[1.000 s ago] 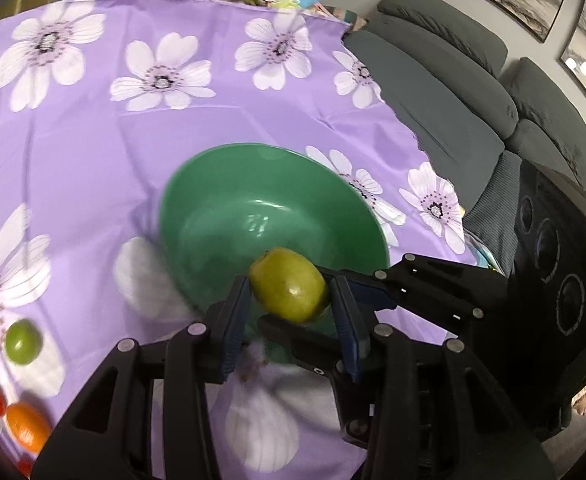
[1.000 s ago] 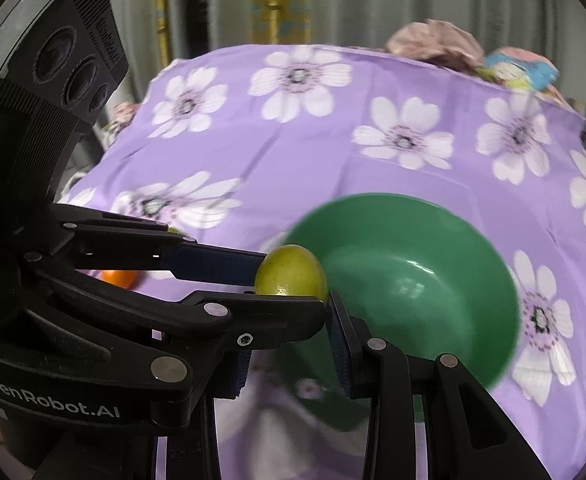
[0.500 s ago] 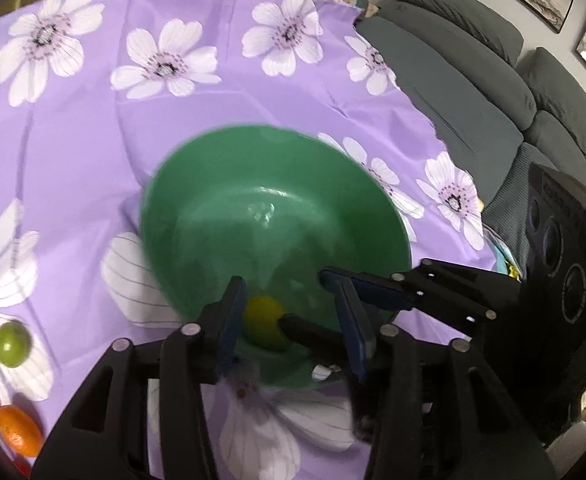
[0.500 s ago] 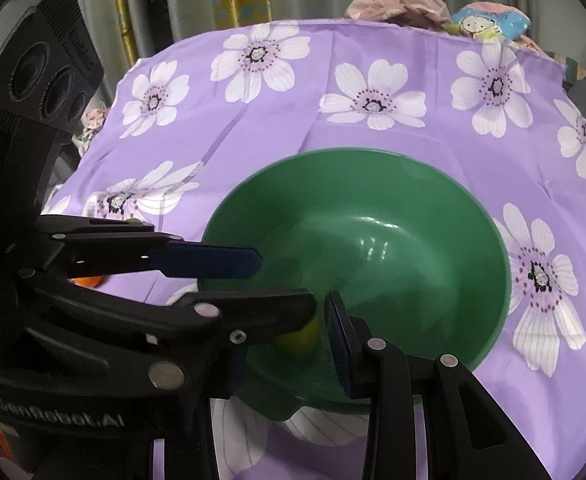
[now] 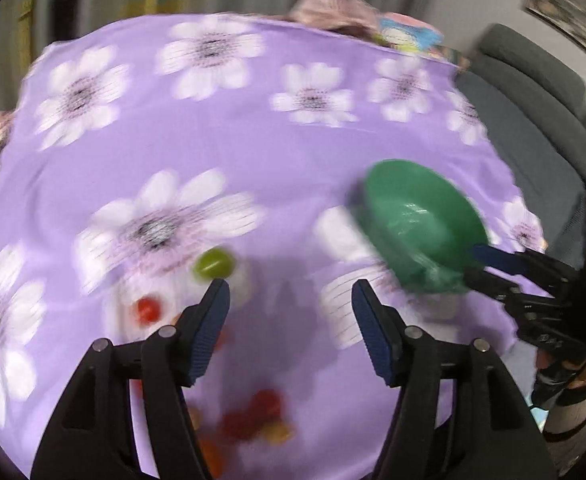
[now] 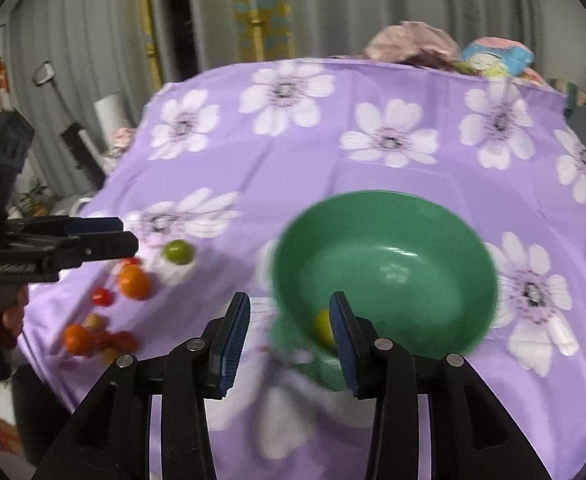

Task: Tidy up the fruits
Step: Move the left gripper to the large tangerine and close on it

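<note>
A green bowl [image 6: 393, 240] stands on the purple flowered tablecloth [image 6: 293, 160], and a yellow-green fruit [image 6: 321, 327] lies in its near side. My right gripper [image 6: 287, 332] straddles the bowl's near rim with one finger inside; its jaws are opening and the outer pad stands off the wall. My left gripper [image 5: 291, 312] hangs over the cloth left of the bowl [image 5: 413, 208], jaws opening, nothing between them. Just past its left fingertip lies a green fruit [image 5: 213, 263], with a red tomato [image 5: 147, 309] nearby. From the right wrist view, the left gripper [image 6: 121, 236] is at the far left.
Loose fruit lies on the cloth's left part: an orange one [image 6: 133, 282], small red tomatoes [image 6: 103, 297] and a mixed cluster [image 6: 93, 338] near the edge. A grey sofa [image 5: 541, 92] stands past the table's right side. Bundled fabric and a toy [image 6: 493, 56] sit at the far edge.
My left gripper let the yellow-green fruit drop into the bowl, then swung left to the loose fruit with wider jaws. The right gripper's jaws have parted a little at the bowl's rim.
</note>
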The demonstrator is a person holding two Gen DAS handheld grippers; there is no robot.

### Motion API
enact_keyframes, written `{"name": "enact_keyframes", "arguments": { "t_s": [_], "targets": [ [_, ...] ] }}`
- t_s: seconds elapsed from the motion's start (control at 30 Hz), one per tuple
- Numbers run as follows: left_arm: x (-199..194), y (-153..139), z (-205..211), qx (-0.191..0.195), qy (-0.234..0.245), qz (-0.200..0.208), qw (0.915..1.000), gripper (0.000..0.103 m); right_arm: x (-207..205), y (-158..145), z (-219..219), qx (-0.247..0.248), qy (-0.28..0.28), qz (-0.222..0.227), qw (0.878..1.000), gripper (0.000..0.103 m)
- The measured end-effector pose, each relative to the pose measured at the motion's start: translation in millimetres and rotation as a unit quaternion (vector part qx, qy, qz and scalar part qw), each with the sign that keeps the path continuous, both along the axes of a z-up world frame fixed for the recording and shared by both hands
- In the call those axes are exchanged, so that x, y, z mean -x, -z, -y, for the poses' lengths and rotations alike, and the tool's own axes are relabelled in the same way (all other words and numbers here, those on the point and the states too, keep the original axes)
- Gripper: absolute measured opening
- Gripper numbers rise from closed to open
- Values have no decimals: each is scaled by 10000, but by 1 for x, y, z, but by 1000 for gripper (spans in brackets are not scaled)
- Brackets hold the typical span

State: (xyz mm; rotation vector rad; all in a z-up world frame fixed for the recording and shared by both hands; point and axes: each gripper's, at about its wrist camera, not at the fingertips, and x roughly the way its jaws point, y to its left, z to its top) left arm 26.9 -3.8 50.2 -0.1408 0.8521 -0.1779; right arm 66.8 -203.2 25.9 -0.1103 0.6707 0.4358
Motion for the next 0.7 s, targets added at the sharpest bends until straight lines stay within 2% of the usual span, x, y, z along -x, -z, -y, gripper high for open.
{"name": "enact_keyframes", "arguments": {
  "t_s": [0.17,0.33,0.43,0.57,0.7],
  "targets": [
    [40,22,-44,-109,-523,-393,9978,63,9,9,-34,-6,-591,-165,9981,42],
    [67,42,-58,-110,-652,-715,9952,62,16,23,-67,-74,-1188,-455,9918,42],
    [77,47,-61,18,-597,-749,9954,62,23,33,-87,-151,-1562,-685,9852,42],
    [89,52,-59,139,-396,-711,9966,58,35,51,-120,-175,-2195,-983,9705,42],
    [94,56,-55,175,-235,-709,9971,53,41,69,-147,-38,-2483,-1191,9613,42]
  ]
}}
